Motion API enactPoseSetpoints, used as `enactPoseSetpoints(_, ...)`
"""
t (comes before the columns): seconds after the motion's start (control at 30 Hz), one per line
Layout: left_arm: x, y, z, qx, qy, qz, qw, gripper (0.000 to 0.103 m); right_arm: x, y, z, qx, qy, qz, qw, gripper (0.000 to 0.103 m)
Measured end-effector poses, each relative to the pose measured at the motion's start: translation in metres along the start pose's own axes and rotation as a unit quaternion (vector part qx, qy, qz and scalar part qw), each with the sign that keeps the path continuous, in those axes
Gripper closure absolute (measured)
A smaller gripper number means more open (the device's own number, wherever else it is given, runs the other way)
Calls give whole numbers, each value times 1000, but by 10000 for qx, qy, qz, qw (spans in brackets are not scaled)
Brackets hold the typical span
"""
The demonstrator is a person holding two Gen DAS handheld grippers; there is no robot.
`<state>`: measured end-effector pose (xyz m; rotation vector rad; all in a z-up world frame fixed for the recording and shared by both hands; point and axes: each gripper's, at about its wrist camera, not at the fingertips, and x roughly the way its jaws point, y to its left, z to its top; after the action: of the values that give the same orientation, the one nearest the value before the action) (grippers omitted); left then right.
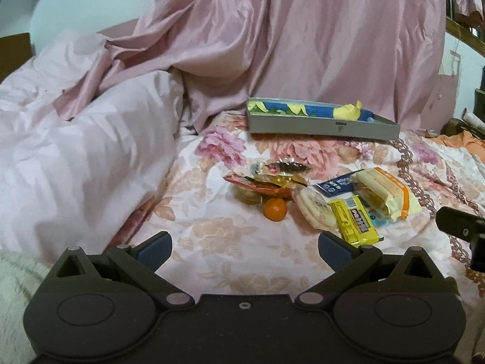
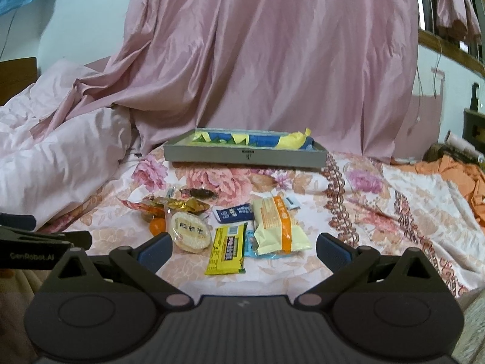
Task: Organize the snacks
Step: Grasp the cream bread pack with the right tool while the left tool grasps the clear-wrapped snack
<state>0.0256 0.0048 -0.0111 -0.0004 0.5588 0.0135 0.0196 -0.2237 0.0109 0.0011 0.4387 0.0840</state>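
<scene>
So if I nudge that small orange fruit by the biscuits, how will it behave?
The orange fruit is round, so it will probably roll across the floral bedspread, though soft fabric may slow it. It looks firm. The biscuit pack beside it may block it.

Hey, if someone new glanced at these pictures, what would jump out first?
A jumble of snacks in the middle of the floral bedspread: a yellow bar, a pale sandwich pack and a small orange. Behind them sits a grey tray, backed by a pink curtain.
</scene>
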Motion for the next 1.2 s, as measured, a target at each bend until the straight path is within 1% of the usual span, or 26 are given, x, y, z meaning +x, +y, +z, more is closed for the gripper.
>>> enactPoseSetpoints(0.1, 8, -2, 7, 117, 57, -151, 9998, 1, 6, -2, 4, 29, 191, 89, 9998, 0)
enactPoseSetpoints(0.2, 16, -6, 15, 272, 122, -395, 9988, 1, 17, -4, 9, 15, 409, 200, 9990, 0)
enactPoseSetpoints(0.27, 26, -6, 21, 297, 302, -646, 9970, 1, 24, -5, 13, -32, 506, 249, 9984, 0)
enactPoseSetpoints(0.4, 53, 4, 32, -186, 736, -1020, 9919, 1, 39, -11, 24, -227, 545, 213, 9980, 0)
enactPoseSetpoints(0.53, 81, 11, 40, -651, 1072, -1115, 9858, 1, 61, -22, 36, -265, 701, 253, 9969, 0)
enactPoseSetpoints(0.63, 101, 11, 44, -888, 1288, -1218, 9801, 1, 83, -28, 42, -392, 817, 234, 9956, 0)
enactPoseSetpoints(0.77, 126, 5, 46, -1052, 1539, -1379, 9727, 1, 114, -33, 47, -863, 915, 183, 9919, 0)
enactPoseSetpoints(0.87, 144, -1, 44, -1162, 1645, -1431, 9690, 1, 133, -34, 46, -1164, 979, 122, 9883, 0)
enactPoseSetpoints(0.93, 155, -3, 43, -1317, 1699, -1499, 9651, 1, 144, -35, 44, -1224, 1009, 119, 9873, 0)
enactPoseSetpoints(1.07, 173, -7, 39, -1781, 1761, -1662, 9538, 1, 163, -42, 35, -964, 1283, 201, 9868, 0)
enactPoseSetpoints(1.2, 185, -13, 37, -2014, 1779, -1763, 9469, 1, 175, -44, 30, -900, 1415, 267, 9855, 0)
